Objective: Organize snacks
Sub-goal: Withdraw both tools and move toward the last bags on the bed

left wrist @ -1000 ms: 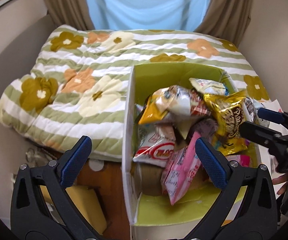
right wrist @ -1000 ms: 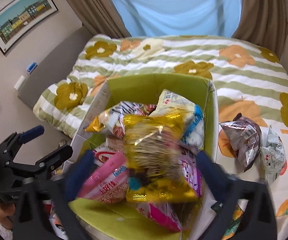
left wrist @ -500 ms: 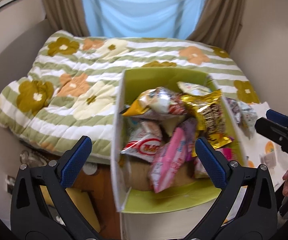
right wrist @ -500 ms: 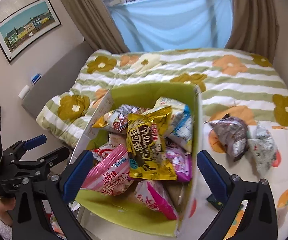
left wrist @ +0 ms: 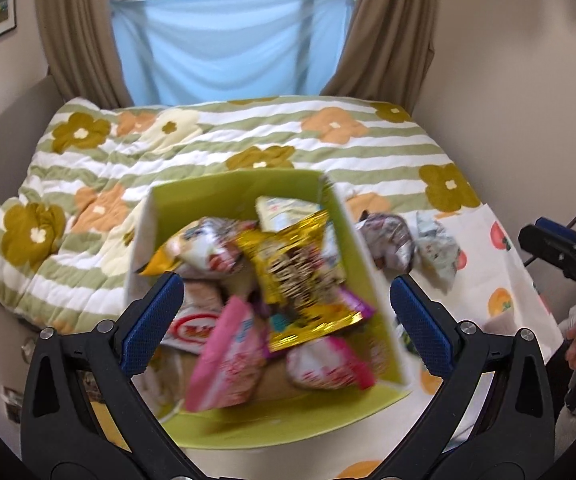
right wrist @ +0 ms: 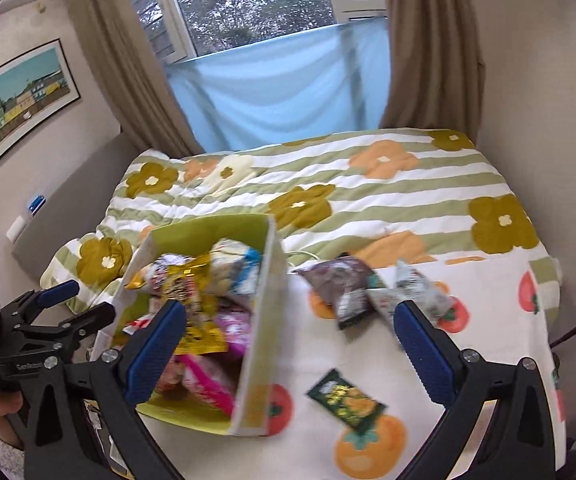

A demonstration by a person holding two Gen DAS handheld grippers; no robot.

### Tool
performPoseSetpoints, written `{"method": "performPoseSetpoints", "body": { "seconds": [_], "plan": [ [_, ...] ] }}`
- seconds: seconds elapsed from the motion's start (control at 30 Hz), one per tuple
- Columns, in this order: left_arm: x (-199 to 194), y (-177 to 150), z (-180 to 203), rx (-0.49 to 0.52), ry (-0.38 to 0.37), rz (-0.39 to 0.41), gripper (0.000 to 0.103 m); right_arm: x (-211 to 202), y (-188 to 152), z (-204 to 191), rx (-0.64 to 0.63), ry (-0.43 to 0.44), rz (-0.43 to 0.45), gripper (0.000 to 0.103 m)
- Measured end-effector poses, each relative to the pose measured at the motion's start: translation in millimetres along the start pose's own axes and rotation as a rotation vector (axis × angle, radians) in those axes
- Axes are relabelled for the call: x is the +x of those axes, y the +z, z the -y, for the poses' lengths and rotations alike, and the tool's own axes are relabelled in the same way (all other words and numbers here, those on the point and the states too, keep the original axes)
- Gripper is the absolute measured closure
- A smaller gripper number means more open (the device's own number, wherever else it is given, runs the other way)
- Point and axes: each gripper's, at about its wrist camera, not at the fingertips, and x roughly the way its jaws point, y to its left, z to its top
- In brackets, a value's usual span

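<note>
A green box (left wrist: 232, 188) (right wrist: 260, 320) holds several snack bags, with a gold bag (left wrist: 300, 276) (right wrist: 192, 312) on top and a pink bag (left wrist: 228, 356) at the front. My left gripper (left wrist: 288, 316) is open and empty above the box's near end. My right gripper (right wrist: 290, 344) is open and empty over the box's right wall. A dark brown bag (right wrist: 344, 288) (left wrist: 388, 240), a pale bag (right wrist: 420, 292) (left wrist: 436, 248) and a small green packet (right wrist: 346, 398) lie on the cloth right of the box.
The box stands on a white fruit-print cloth (right wrist: 488, 320) at the foot of a bed with a striped flower quilt (left wrist: 208, 148). Walls stand close on both sides. Curtains and a window (right wrist: 268, 12) lie beyond the bed.
Both grippers have pulled back and risen from the box. The right view has swung to the right, so the loose bags and green packet on the cloth now show. The gold bag rests in the box.
</note>
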Motion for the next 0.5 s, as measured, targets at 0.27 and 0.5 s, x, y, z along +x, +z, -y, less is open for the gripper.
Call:
{"method": "performPoseSetpoints", "body": {
  "seconds": [0.27, 0.5],
  "plan": [
    [30.7, 27.4, 84.7, -0.057, 0.031, -0.027, 0.001, 13.3, 17.0, 82.8, -0.089, 0.039, -0.084, 0.000],
    [84.0, 52.9, 150.9, -0.124, 0.090, -0.082, 0.001, 42.3, 31.4, 150.8, -0.082, 0.122, -0.182, 0.000]
  ]
}}
